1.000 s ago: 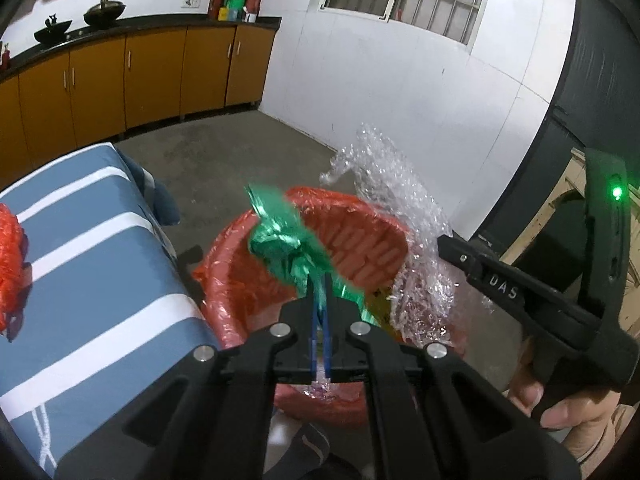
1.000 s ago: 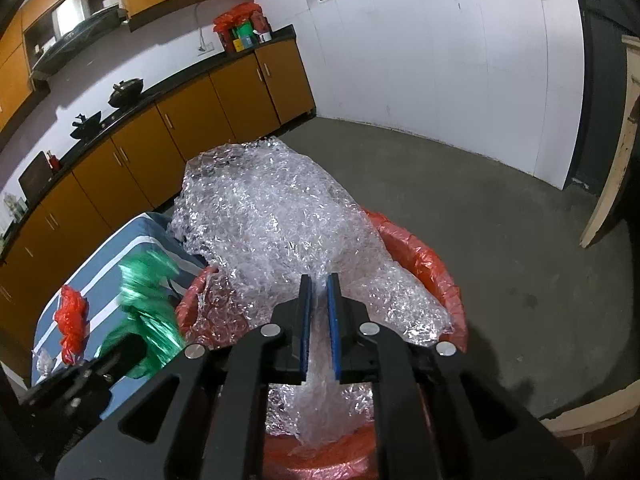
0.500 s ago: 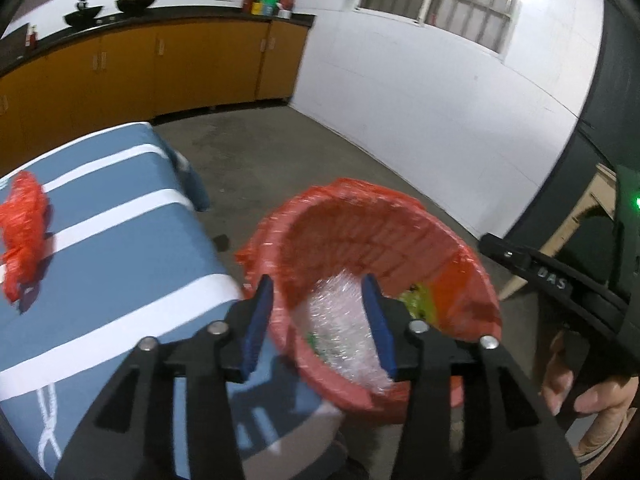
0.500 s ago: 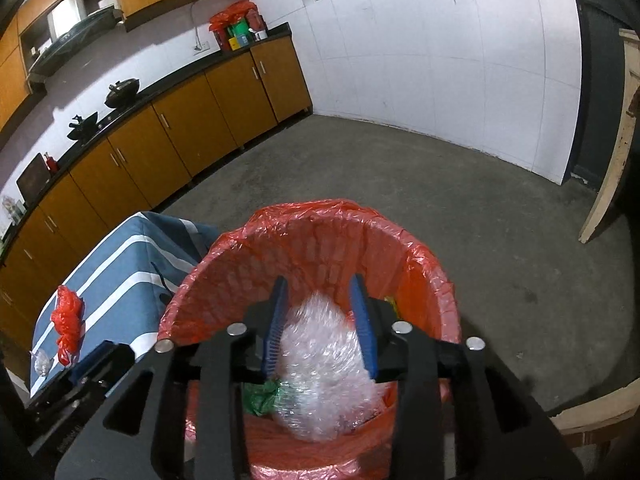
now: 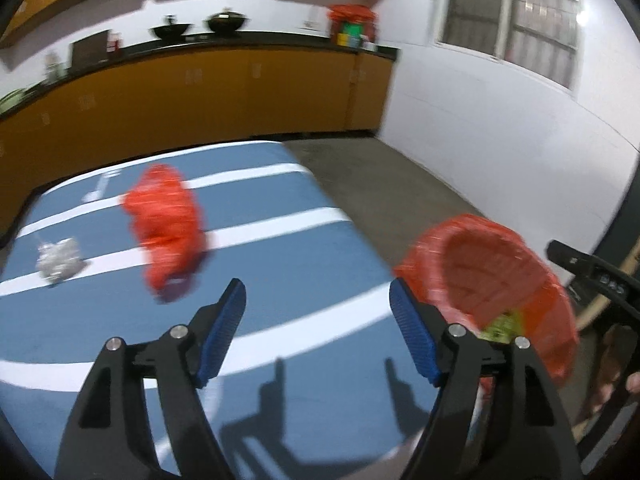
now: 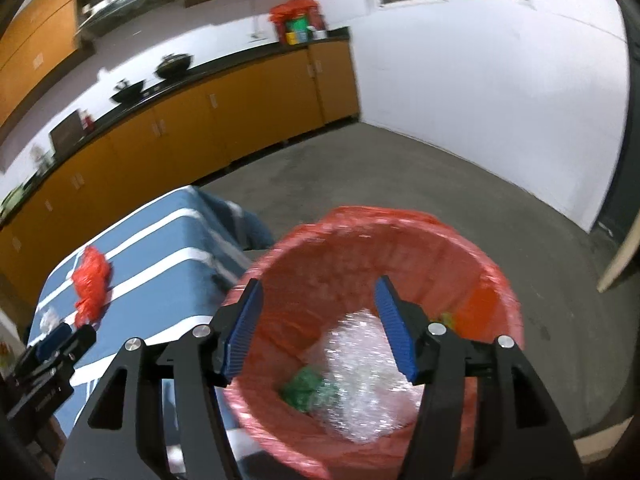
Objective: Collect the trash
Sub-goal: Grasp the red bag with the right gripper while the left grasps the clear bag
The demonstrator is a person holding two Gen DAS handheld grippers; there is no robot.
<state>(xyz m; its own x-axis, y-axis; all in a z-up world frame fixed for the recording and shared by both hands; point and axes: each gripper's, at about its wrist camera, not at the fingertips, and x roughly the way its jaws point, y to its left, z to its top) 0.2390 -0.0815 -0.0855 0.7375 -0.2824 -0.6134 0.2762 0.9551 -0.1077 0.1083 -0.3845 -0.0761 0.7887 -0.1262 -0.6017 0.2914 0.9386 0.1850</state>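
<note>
A bin lined with a red bag [image 6: 404,236] [image 5: 492,256] stands on the floor beside the blue striped table [image 5: 304,248]. Inside it lie a wad of bubble wrap [image 6: 368,372] and a green plastic scrap [image 6: 306,388]. My right gripper [image 6: 318,324] hovers over the bin, jaws opening, nothing between them. My left gripper [image 5: 318,332] is over the table's near edge, jaws opening and empty. On the table lie a crumpled red bag [image 5: 168,228] [image 6: 92,284] and a small clear crumpled wrapper [image 5: 60,258]. The left gripper's body [image 6: 48,364] shows at the right wrist view's lower left.
Orange kitchen cabinets [image 5: 200,96] with a dark counter run along the back wall, carrying woks and a red bag. A white wall with a window [image 5: 520,20] stands to the right. Bare concrete floor [image 6: 460,200] surrounds the bin. A wooden board [image 6: 620,256] leans at right.
Both grippers let go: the green scrap and the bubble wrap dropped into the bin. The left gripper swung left from the bin to over the table; both jaws widened.
</note>
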